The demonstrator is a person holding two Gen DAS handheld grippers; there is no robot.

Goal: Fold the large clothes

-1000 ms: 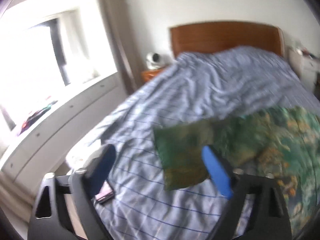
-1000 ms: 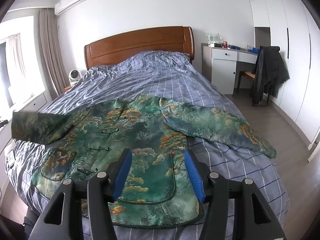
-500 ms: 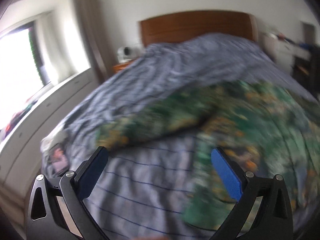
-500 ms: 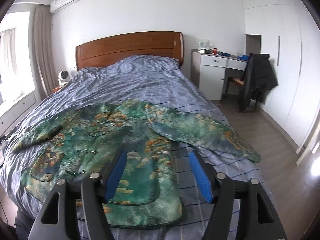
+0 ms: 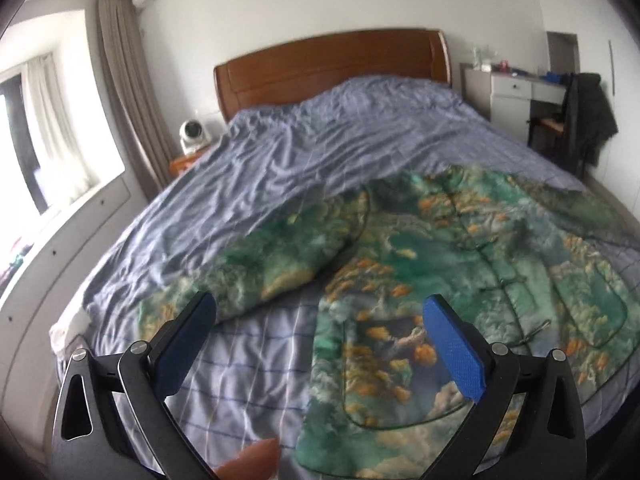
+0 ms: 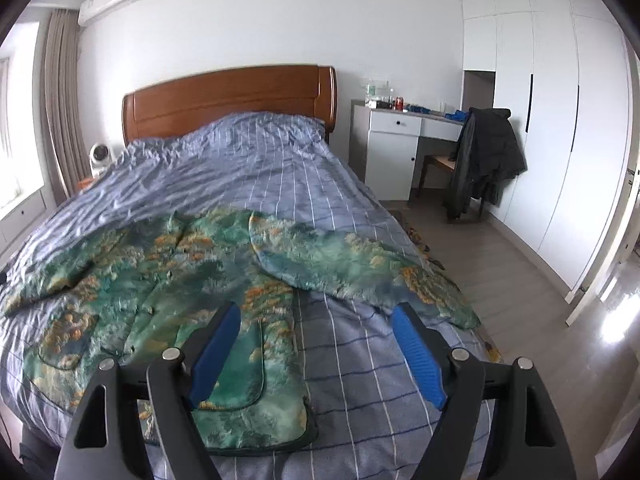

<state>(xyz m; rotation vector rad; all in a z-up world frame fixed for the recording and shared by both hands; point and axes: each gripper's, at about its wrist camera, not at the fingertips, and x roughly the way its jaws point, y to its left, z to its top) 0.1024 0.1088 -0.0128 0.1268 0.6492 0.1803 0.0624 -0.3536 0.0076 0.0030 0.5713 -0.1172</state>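
The green jacket (image 6: 168,280) on the bed (image 6: 280,176) looks soft, probably padded; take its hem corners; left hand-held gripper (image 5: 320,344) gapes empty; right hand-held gripper (image 6: 316,344) is opening, empty.

Soft daylight pours in from the blown-out white window (image 5: 48,152) at the left edge. The left wrist view's a bit smeary, the right one crisper. Heavy fisheye bending, dark vignetted corners, glare on the glossy grey floor (image 6: 616,320) lower right.
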